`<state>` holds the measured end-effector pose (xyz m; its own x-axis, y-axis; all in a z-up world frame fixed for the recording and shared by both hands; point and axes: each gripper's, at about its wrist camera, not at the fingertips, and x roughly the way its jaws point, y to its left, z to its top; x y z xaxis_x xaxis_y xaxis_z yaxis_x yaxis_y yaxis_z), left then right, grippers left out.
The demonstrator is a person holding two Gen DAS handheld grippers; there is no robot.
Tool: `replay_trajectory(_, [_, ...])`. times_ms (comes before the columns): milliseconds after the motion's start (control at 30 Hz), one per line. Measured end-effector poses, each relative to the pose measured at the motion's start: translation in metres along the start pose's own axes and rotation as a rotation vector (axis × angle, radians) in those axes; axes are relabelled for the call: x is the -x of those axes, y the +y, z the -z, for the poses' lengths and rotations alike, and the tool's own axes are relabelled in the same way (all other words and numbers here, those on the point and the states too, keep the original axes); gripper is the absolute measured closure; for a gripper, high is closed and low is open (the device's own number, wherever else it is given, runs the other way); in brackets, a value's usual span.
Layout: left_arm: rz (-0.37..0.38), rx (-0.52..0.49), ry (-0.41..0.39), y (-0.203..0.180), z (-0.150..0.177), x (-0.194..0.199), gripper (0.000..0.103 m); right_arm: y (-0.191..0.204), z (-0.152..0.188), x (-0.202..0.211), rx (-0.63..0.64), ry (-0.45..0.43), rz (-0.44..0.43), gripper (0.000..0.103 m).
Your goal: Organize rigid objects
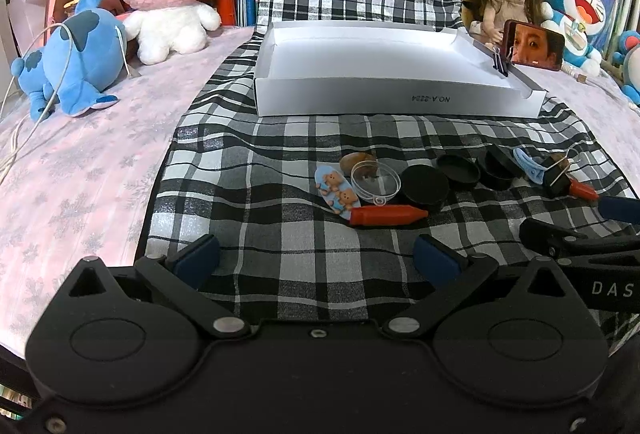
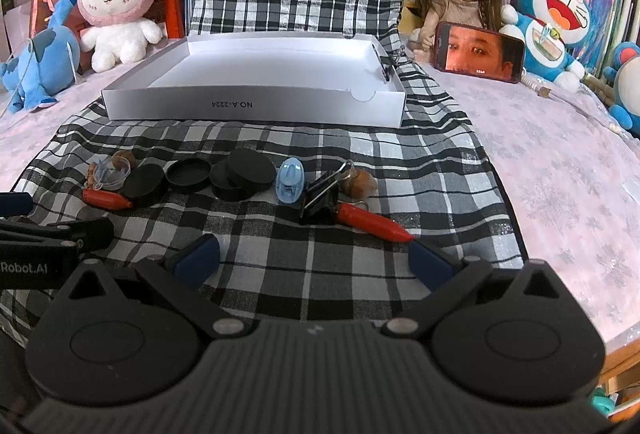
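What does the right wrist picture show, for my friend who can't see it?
An open black two-finger right gripper hovers over a black-and-white checked cloth strewn with small things: black round lids, red crayons, a black binder clip. Behind sits a shallow white cardboard box.

Strewn in a row on checked cloth: black round lids (image 2: 188, 174), red crayons (image 1: 388, 215), blue clip (image 2: 291, 180), before an empty white box (image 2: 256, 74).

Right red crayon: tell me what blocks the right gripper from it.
Nothing visible does. The right red crayon lies on the checked cloth just ahead of the open right gripper; the black binder clip lies against its far end, not in between.
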<state>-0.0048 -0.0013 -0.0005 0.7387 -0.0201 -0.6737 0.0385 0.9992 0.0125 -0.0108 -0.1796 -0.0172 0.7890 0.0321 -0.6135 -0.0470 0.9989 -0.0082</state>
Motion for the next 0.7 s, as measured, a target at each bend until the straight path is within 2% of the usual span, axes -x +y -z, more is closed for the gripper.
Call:
replay_trajectory(233, [0.003, 0.008, 0.02, -0.001, -0.003, -0.001, 0.001, -0.001, 0.004, 0.001, 0.003, -0.037, -0.014, 0.0])
replay_trajectory(433, [0.034, 0.029, -0.009, 0.002, -0.012, 0.002, 0.014, -0.007, -0.003, 0.002, -0.013, -0.044, -0.016, 0.0])
replay_trajectory(567, [0.047, 0.018, -0.05, 0.001, -0.015, 0.008, 0.027, -0.01, -0.006, 0.007, 0.013, -0.083, 0.003, 0.0])
replay_trajectory(700, [0.059, -0.012, -0.075, -0.004, -0.012, 0.015, 0.03, -0.019, -0.007, 0.01, 0.031, -0.093, 0.031, 0.005])
